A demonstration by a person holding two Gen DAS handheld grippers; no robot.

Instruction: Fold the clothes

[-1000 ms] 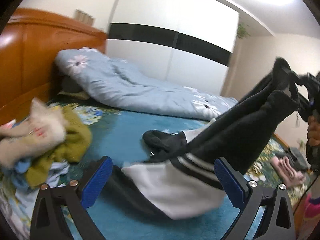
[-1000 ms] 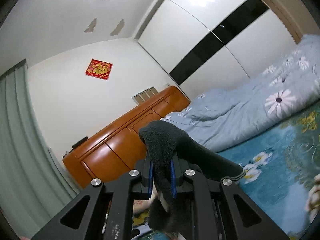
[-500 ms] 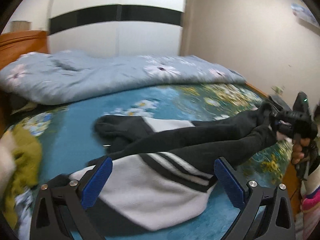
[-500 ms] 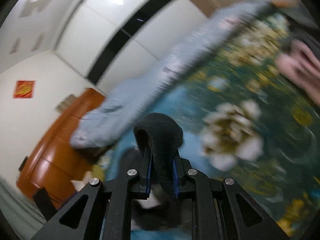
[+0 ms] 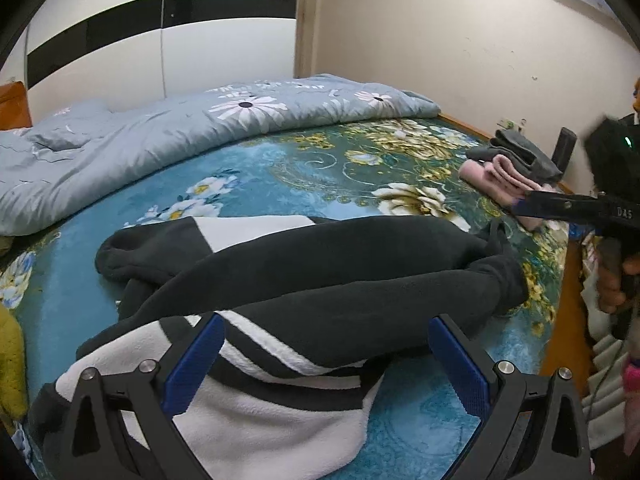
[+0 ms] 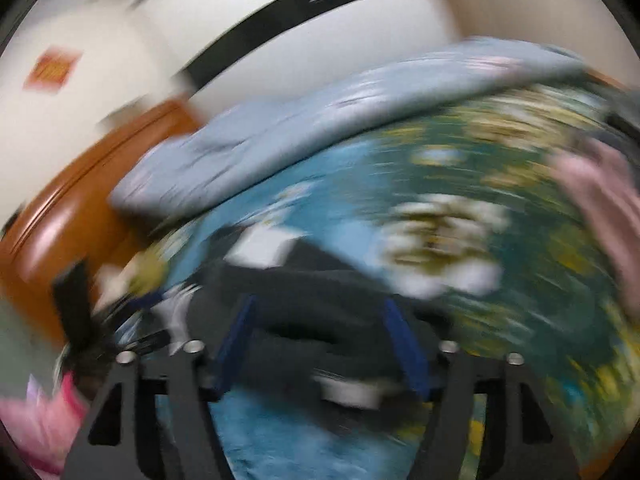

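A black-and-white fleece garment lies stretched across the blue floral bedspread, its dark sleeves running right toward the bed's edge. My left gripper hovers open just above its striped white part, nothing between the blue pads. In the left wrist view my right gripper is off the sleeve ends at the far right, held by a hand. The right wrist view is badly blurred; there the right gripper stands open over the dark garment.
A rumpled grey-blue floral duvet lies along the far side of the bed. Folded pink and grey clothes are stacked at the right edge. A yellow garment shows at the far left. A wooden headboard stands behind.
The right gripper lowered the sleeves onto the bed, then opened and let go of them. The garment now lies flat. The left gripper's view swung right.
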